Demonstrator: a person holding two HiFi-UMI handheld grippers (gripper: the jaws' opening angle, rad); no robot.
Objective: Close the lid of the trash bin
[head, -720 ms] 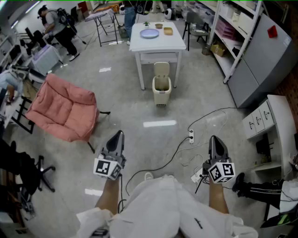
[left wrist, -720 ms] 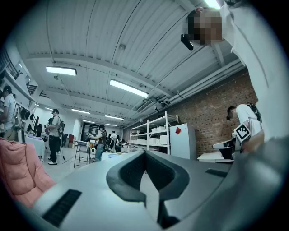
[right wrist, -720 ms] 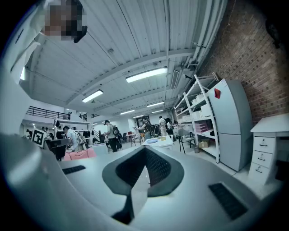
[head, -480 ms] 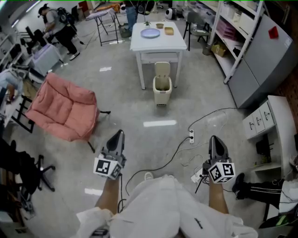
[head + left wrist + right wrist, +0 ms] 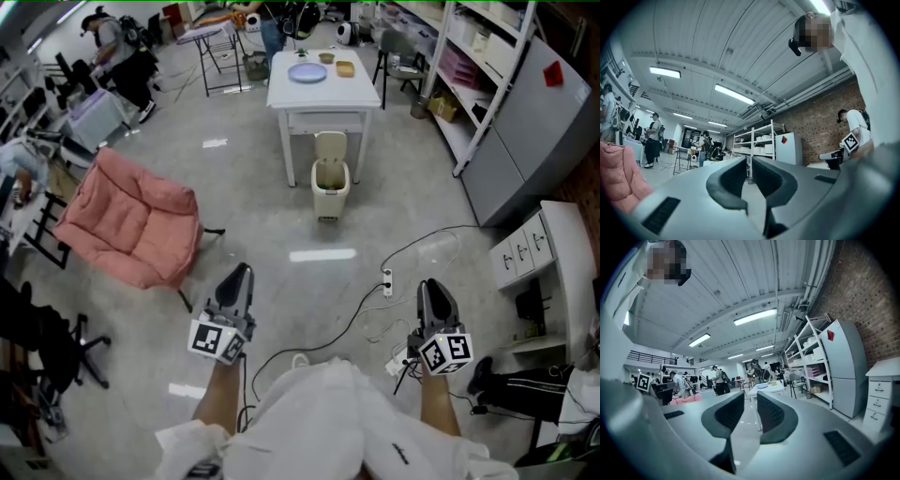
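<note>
Trash bin [image 5: 330, 183] open by white table [image 5: 323, 89]; pink chair [image 5: 127, 225] left.

A white table [image 5: 325, 95], pink chair [image 5: 131, 220] and shelving [image 5: 469, 66] stand on a grey concrete floor [image 5: 281, 187].

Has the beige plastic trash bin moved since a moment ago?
No. The beige plastic trash bin still stands at the front of the white table, lid up; both shifted together in view.

The trash bin [image 5: 330, 178] is beige, the table [image 5: 359, 90] white, the chair [image 5: 127, 220] pink, the plate [image 5: 307, 71] pale blue.
</note>
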